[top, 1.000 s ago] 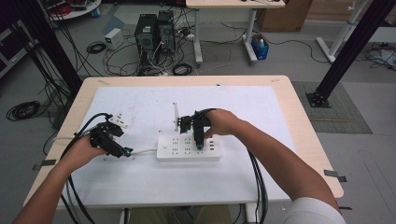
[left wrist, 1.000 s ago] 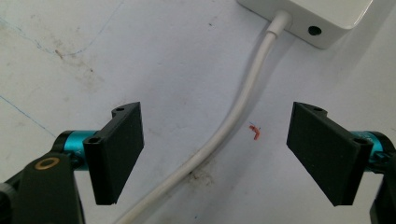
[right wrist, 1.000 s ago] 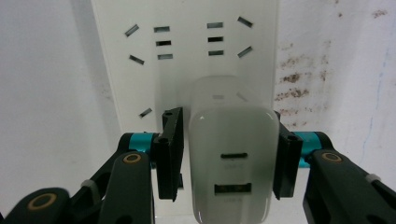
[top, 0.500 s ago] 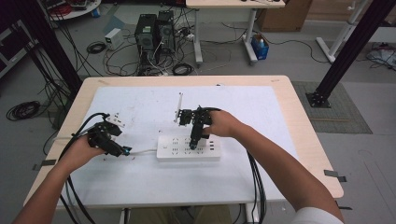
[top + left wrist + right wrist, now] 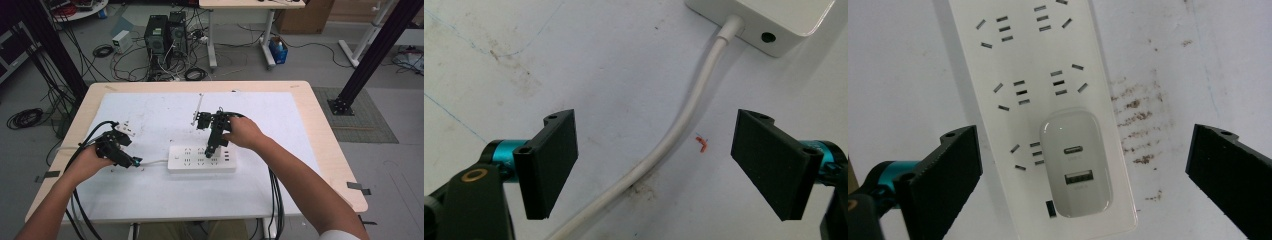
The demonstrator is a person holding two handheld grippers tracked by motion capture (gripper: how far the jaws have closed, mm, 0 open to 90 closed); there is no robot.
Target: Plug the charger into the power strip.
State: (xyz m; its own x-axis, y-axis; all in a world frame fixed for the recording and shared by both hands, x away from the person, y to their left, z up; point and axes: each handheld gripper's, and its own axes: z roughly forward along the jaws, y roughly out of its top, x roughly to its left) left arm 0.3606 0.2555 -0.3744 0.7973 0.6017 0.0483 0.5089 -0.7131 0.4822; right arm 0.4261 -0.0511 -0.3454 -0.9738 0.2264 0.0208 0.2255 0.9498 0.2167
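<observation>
Right gripper (image 5: 1083, 185) jaws just opened, lifting off white two-port charger block (image 5: 1075, 162) seated in white plastic power strip (image 5: 1023, 75); left gripper (image 5: 654, 170) open astride white cord (image 5: 674, 135) at strip's 9 o'clock. Risk: snagging charger loose while rising.

No readable text; faint print under charger (image 5: 1075, 162) ports too blurred to read

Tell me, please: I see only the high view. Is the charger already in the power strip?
Observer: Yes. The right gripper view shows a white charger sitting in the power strip, at its end socket.
Operator: Does the right gripper hold it?
Observer: No. The right gripper has just been opening; its jaws stand wide on both sides of the charger, not touching.
Operator: And the left gripper?
Observer: The left gripper is open, with the white cable of the strip lying between its jaws, not pinched.
</observation>
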